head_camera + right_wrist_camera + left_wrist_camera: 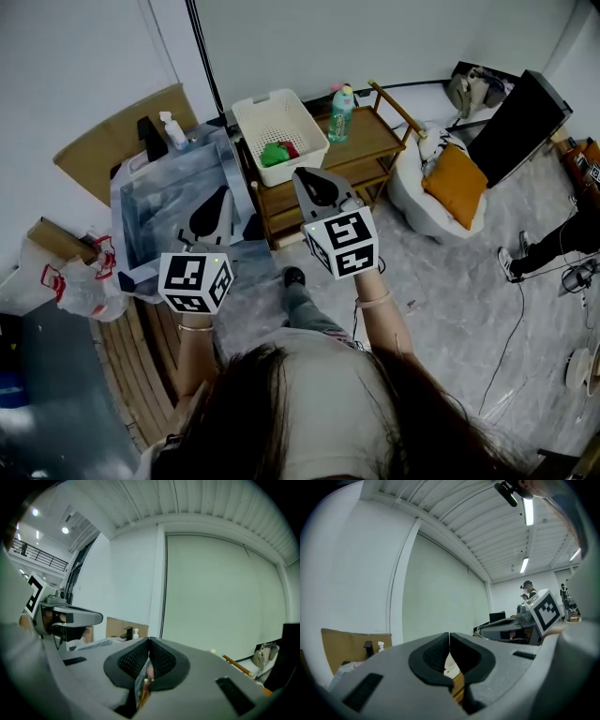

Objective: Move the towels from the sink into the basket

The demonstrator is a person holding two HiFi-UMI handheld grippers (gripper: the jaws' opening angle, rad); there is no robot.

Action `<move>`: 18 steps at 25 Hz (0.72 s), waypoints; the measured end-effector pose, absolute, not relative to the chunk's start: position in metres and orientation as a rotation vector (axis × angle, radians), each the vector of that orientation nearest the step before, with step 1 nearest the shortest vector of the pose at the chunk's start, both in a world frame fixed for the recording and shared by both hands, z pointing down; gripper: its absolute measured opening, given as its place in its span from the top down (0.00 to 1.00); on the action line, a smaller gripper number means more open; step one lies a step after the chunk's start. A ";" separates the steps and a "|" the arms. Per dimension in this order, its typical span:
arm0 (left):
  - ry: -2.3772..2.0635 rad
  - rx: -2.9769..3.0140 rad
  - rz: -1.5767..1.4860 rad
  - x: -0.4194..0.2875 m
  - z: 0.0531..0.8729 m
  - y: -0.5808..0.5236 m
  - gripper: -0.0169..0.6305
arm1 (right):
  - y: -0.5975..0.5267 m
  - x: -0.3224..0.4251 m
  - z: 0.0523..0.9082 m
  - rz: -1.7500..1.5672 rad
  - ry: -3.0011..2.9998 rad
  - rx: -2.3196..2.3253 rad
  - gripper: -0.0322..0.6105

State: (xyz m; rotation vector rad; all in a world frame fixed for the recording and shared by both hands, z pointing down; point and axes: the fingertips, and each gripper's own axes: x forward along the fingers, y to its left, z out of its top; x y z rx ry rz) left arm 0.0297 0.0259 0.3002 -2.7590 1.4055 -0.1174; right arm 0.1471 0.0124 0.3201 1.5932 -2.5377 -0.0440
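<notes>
The steel sink (141, 220) stands at the left of the head view, and no towel shows in its basin. A white basket (302, 127) sits on a wooden cart (375, 141) and holds a green towel (274, 155) and a red towel (291, 148). My left gripper (222, 193) hovers over the sink's right side, its jaws touching with nothing between them (449, 639). My right gripper (306, 175) hangs just in front of the basket and cart, also shut and empty (149, 644). Both point roughly level toward the wall.
A black faucet (150, 136) and a soap bottle (173, 131) stand behind the sink. A green bottle (341, 112) is on the cart beside the basket. A white beanbag with an orange cushion (455, 183), a black case (520, 127) and floor cables lie to the right. A plastic bag (80, 281) sits at the left.
</notes>
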 end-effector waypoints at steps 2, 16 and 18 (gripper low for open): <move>1.406 -2.761 -0.118 0.028 0.301 0.029 0.96 | 0.016 0.144 0.323 -0.045 -2.530 1.586 0.91; 1.445 -2.774 -0.097 0.014 0.309 0.056 0.96 | 0.044 0.135 0.328 -0.039 -2.520 1.558 0.91; 1.460 -2.775 -0.096 0.011 0.311 0.058 0.96 | 0.046 0.131 0.330 -0.034 -2.522 1.545 0.91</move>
